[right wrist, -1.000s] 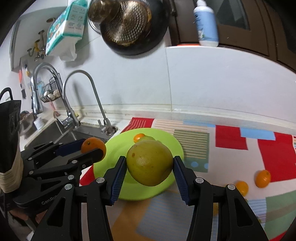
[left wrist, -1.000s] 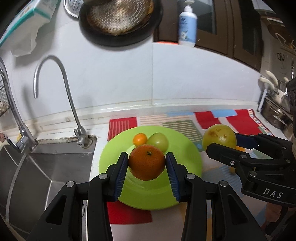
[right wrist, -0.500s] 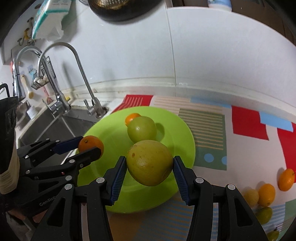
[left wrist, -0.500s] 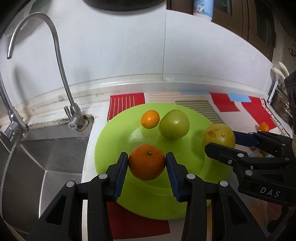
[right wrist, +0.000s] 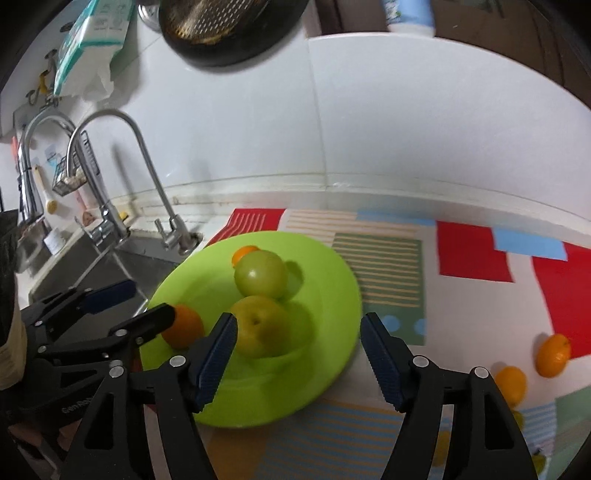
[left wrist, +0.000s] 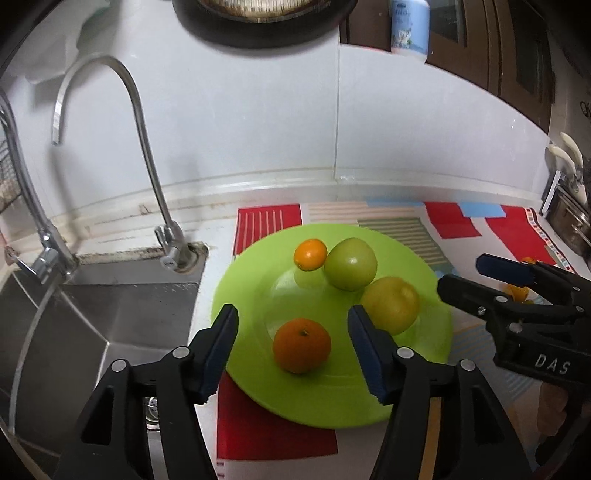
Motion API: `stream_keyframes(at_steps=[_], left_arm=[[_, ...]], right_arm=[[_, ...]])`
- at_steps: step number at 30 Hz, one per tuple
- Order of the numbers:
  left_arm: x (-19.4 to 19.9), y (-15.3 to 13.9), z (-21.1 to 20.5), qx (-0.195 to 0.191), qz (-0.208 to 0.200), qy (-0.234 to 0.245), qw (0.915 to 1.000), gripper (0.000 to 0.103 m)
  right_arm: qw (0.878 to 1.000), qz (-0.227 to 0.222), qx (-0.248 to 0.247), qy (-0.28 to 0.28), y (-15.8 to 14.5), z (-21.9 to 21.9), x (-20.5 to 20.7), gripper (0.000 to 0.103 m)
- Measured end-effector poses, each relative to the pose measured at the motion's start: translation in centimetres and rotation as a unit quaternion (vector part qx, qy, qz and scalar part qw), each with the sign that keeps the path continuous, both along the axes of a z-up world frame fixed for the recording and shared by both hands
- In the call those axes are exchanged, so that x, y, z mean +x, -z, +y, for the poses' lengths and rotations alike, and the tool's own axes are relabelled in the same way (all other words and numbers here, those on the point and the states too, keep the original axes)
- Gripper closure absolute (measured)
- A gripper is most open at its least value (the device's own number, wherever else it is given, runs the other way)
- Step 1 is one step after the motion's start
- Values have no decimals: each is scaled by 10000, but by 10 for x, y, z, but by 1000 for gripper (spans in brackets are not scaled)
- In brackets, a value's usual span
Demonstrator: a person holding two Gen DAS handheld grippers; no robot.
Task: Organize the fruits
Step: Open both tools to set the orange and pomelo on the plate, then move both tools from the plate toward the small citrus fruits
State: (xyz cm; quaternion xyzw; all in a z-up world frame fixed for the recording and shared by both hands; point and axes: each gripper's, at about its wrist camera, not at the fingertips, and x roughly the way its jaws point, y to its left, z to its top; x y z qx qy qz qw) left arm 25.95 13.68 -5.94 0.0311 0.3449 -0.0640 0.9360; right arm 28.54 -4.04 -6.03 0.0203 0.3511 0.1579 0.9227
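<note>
A lime green plate lies on the patterned mat beside the sink. On it rest an orange, a yellow-green pear, a green apple and a small kumquat. My left gripper is open, its jaws either side of the orange and apart from it. My right gripper is open and empty above the plate's right part, the pear just left of its middle.
A steel sink with two taps lies left of the plate. Loose small oranges and other fruit lie on the mat at the right. A pan hangs on the white wall.
Both grippers have opened and let go: the orange and the pear now rest on the plate. Both grippers have pulled back slightly and risen.
</note>
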Motion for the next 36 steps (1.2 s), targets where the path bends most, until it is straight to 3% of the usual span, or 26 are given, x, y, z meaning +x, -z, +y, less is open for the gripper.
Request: stream_keyframes(at_steps=[11, 18, 36], left_arm=[[-49, -35, -20, 4, -461, 106, 9989, 24], [-81, -51, -37, -13, -710, 201, 9973, 12], [-115, -63, -94, -125, -958, 947, 9908, 10]], right_arm=[[9983, -300, -257, 439, -29, -27, -54, 18], [9956, -517, -310, 716, -47, -46, -93, 15], [9841, -823, -469, 1503, -64, -108, -159, 14]])
